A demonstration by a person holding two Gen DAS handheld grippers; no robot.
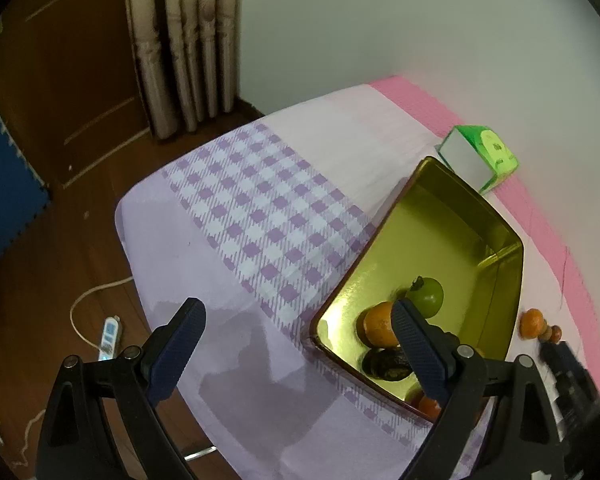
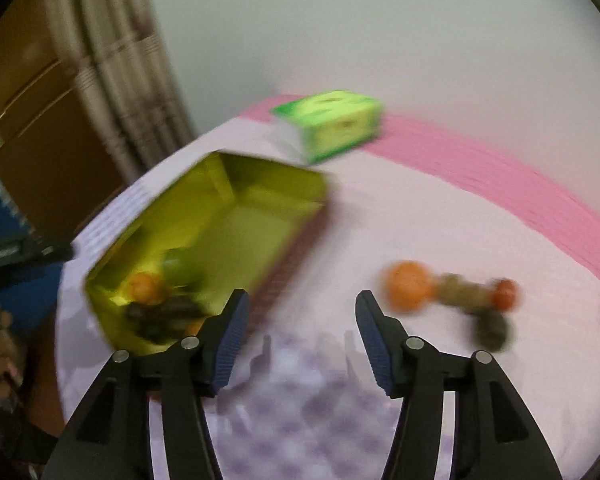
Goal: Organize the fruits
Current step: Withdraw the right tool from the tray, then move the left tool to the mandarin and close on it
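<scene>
Both grippers, left gripper (image 1: pixel 300 344) and right gripper (image 2: pixel 300 320), gape wide, holding nothing; the shiny gold rectangular tin (image 1: pixel 452 216) sits mid-table, checked purple cloth (image 1: pixel 260 208) bare toward the table's edge.

A table (image 1: pixel 204 240) carries everything, covered by a cloth (image 1: pixel 268 216) with a purple-and-white checked band, plain lilac areas and a pink strip along the far edge. On the cloth sit an open gold tin (image 1: pixel 440 232), a green box (image 1: pixel 480 156) just behind it, and an orange (image 2: pixel 408 286) with a few smaller blurred fruits (image 2: pixel 492 324) beside the tin.
</scene>
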